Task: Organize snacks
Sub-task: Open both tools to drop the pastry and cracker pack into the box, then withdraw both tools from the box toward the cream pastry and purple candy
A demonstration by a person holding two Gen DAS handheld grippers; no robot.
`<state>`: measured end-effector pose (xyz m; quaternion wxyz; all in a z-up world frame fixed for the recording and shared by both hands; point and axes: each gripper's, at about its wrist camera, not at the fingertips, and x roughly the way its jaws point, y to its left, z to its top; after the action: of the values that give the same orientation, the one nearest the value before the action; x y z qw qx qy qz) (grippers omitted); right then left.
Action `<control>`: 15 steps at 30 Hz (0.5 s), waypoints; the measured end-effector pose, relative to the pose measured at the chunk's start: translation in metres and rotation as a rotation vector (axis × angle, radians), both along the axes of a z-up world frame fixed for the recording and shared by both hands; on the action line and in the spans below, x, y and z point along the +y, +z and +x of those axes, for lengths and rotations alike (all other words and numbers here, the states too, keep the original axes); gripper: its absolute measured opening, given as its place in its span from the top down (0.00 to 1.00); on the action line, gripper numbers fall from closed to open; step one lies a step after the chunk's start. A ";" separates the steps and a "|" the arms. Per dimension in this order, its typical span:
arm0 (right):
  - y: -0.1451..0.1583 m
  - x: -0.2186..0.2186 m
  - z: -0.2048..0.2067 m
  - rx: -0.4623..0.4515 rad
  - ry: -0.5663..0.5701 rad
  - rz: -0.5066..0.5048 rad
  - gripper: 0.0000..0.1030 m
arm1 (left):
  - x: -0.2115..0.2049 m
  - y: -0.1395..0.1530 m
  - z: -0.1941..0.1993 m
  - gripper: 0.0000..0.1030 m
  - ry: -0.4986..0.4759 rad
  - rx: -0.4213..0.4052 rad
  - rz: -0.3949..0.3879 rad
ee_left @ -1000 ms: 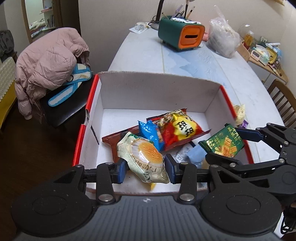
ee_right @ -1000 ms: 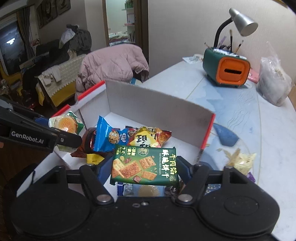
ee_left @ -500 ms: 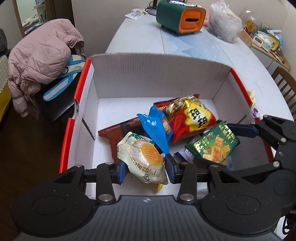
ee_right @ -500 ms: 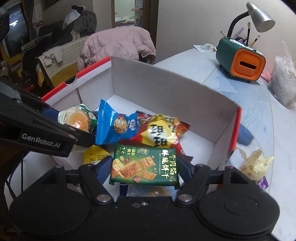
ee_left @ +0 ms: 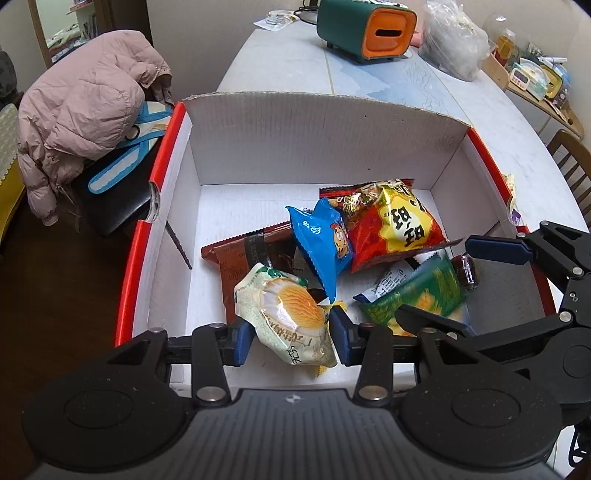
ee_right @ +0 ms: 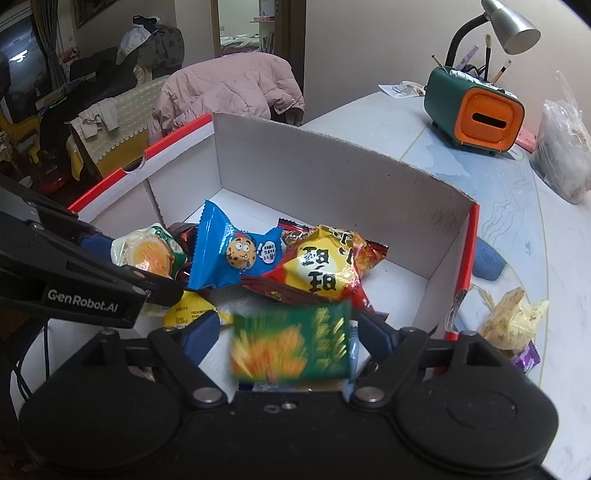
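A white cardboard box with red edges (ee_left: pixel 325 147) (ee_right: pixel 332 177) holds several snack packs: a red and yellow bag (ee_left: pixel 399 225) (ee_right: pixel 325 269), a blue cookie pack (ee_left: pixel 325 243) (ee_right: pixel 232 251) and a brown pack (ee_left: pixel 251 254). My left gripper (ee_left: pixel 291 332) is shut on a round pastry pack (ee_left: pixel 288 314) (ee_right: pixel 147 254) over the box's near part. My right gripper (ee_right: pixel 288 332) (ee_left: pixel 436 284) has opened inside the box. The green cracker pack (ee_right: pixel 291 343) (ee_left: pixel 417 295) is blurred and loose between its spread fingers.
The box sits on a pale table (ee_left: pixel 406 85). A green and orange holder (ee_left: pixel 365 29) (ee_right: pixel 476 107) and a clear plastic bag (ee_left: pixel 454 48) stand at the back. Loose wrapped snacks (ee_right: pixel 513 321) lie right of the box. A chair with a pink jacket (ee_left: pixel 85 114) stands left.
Both grippers moved forward and down into the box. My right gripper opened and let go of the green cracker pack, which is dropping. The left still holds the pastry pack.
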<state>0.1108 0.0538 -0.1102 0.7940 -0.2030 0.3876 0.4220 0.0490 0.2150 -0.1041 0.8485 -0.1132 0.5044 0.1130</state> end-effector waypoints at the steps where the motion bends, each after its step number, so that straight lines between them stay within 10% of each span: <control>1: 0.000 -0.001 0.000 0.001 0.000 0.000 0.19 | 0.000 0.001 -0.001 0.59 0.002 -0.002 -0.002; 15: 0.033 -0.026 -0.011 0.017 -0.010 0.107 0.18 | -0.017 0.038 -0.026 0.49 -0.023 -0.110 0.018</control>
<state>0.0996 0.0281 -0.0771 0.8025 -0.1547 0.3721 0.4400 0.0229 0.1982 -0.0657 0.8773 -0.1057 0.4571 0.1015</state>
